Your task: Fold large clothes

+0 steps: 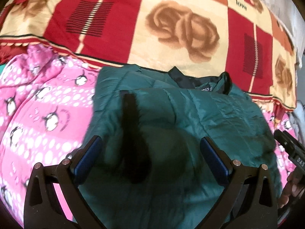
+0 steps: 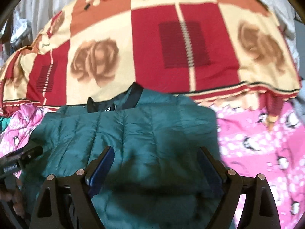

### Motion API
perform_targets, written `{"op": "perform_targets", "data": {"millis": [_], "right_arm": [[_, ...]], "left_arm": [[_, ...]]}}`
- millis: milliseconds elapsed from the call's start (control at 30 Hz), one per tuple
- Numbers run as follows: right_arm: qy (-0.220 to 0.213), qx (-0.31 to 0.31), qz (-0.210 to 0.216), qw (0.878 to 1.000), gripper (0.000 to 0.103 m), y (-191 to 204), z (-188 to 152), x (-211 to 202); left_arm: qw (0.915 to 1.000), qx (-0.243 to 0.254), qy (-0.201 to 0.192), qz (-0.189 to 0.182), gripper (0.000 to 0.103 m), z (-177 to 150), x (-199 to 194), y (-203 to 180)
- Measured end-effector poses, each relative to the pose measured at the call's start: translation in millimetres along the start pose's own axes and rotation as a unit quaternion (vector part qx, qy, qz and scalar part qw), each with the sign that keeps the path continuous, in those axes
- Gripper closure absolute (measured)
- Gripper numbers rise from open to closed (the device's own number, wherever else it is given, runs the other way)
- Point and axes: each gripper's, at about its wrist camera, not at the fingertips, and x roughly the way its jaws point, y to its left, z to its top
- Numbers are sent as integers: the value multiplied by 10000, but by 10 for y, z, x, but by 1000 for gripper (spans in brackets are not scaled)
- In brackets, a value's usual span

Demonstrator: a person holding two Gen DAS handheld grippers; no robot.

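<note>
Penguin-print pink bedding (image 1: 43,103) and a rose-patterned blanket (image 1: 171,28) surround your folded teal puffer jacket (image 1: 209,118), collar (image 2: 114,103) pointing toward the blanket. Your left gripper (image 1: 150,158) and right gripper (image 2: 156,166) hover above it, jaws spread, pinching nothing.

Right gripper (image 2: 155,164), jaws wide apart, hovers over folded teal jacket (image 2: 133,133).

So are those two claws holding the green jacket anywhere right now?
No. Both the left gripper and the right gripper stand open above the jacket, with nothing pinched between their pads.
</note>
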Motion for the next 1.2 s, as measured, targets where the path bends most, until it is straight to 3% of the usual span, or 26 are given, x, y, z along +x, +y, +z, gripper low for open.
{"op": "perform_targets", "data": {"millis": [300, 500, 667, 800, 900, 967, 1033, 1133, 1200], "right_arm": [[-359, -800, -33, 9961, 16, -394, -695, -1111], [-351, -253, 261, 9987, 16, -853, -1167, -1620], [-161, -125, 356, 9992, 16, -975, -1526, -1754], [-31, 65, 436, 9990, 16, -1098, -1842, -1795], [283, 738, 748, 9941, 16, -1294, -2223, -1636], [570, 1112, 953, 9876, 16, -1345, -2392, -1511], [472, 911, 1051, 9891, 16, -1260, -2352, -1554], [663, 794, 1807, 9781, 16, -1135, -2346, -1509], [690, 698, 1962, 9756, 16, -1061, -2361, -1496]], "left_arm": [[9990, 270, -222, 288, 1, -522, -759, 276], [9982, -48, -387, 447, 1, -938, -1154, 699], [9981, -299, -399, 367, 1, -1343, -1284, 909], [9993, -54, -272, 265, 1, -1651, -1405, 800], [9994, 224, -35, 245, 1, -1873, -1372, 678], [9985, 313, 81, 448, 1, -1976, -1309, 656], [9982, 229, 121, 538, 0, -2026, -1269, 700], [9992, -61, 194, 331, 0, -2049, -1256, 809], [9994, -178, 205, 192, 1, -2064, -1274, 846]]}}
